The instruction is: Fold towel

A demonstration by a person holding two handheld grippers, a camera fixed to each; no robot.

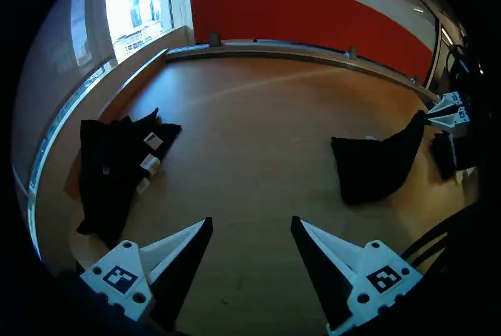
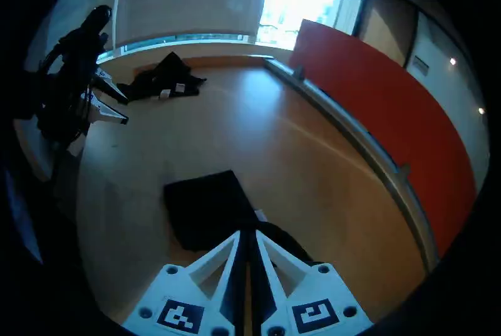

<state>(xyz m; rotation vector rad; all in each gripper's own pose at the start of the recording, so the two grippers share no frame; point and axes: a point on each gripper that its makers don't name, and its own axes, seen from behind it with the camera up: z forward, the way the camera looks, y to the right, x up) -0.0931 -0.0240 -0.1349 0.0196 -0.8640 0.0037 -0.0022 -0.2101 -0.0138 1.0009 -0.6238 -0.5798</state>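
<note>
Towel (image 1: 376, 167), black, lies on a wide wooden bench (image 1: 263, 123). Most of it rests flat on the wood. One corner is drawn up into a point toward the right gripper (image 1: 448, 113) at the far right edge of the left gripper view. In the right gripper view the same towel (image 2: 203, 210) sits directly in front of the camera, spread as a dark, roughly square patch on the bench (image 2: 250, 129).

The right gripper (image 2: 247, 236) has its two white fingers pressed together, with black cloth caught between the tips, so it is pinching the towel's near edge. A fold of the cloth bulges just to the right of the fingers.

The left gripper (image 1: 250, 220) is spread wide, its two pointed fingers well apart. It holds nothing, and bare wood shows between the fingers. Whether the tips touch the bench cannot be told. In the right gripper view the left gripper (image 2: 127, 111) appears farther off at the left, fingers parted, well apart from the towel.

A heap of other black cloths (image 1: 116, 160) with small white tags lies at the far left of the bench, near a bright window (image 1: 134, 4). The heap (image 2: 163, 79) also appears at the back of the bench in the right gripper view. A red partition (image 1: 313, 16) runs along the far edge of the bench.
</note>
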